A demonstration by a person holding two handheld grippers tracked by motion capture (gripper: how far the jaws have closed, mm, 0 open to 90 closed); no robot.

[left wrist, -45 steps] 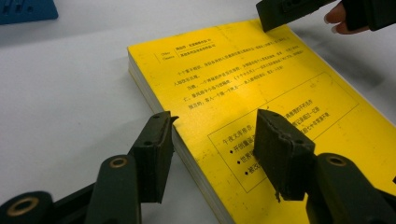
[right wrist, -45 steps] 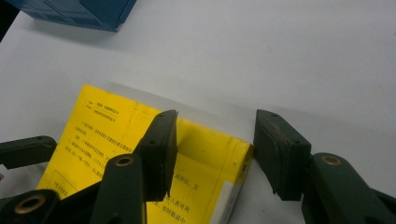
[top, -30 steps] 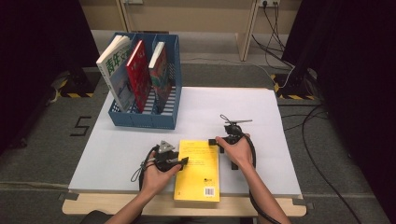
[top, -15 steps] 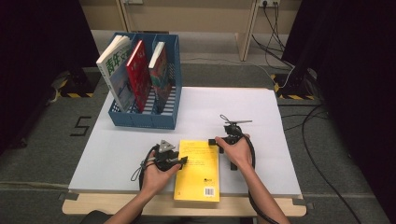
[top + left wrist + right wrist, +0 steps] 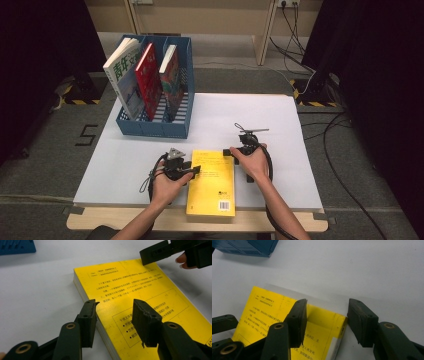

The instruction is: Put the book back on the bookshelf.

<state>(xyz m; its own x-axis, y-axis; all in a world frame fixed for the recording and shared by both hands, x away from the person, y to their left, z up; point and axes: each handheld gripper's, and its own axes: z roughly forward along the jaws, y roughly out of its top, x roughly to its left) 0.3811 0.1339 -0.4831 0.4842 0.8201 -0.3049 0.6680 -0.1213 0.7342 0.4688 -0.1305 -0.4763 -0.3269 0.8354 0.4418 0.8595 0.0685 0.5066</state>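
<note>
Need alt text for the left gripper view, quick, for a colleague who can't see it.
The left gripper straddles the left edge of a yellow book lying flat on the white table, jaws apart, one over the cover and one beside the page edge. The right gripper sits at the book's far corner.

Even overhead light brightens the white table point(image 5: 250, 120), surroundings fall dark, and close-ups look slightly soft.

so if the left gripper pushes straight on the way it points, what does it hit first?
The yellow book. The left gripper straddles the book's near long edge, jaws apart, so that edge likely meets them first. Beyond it sits the right gripper, though depth is unclear.
</note>
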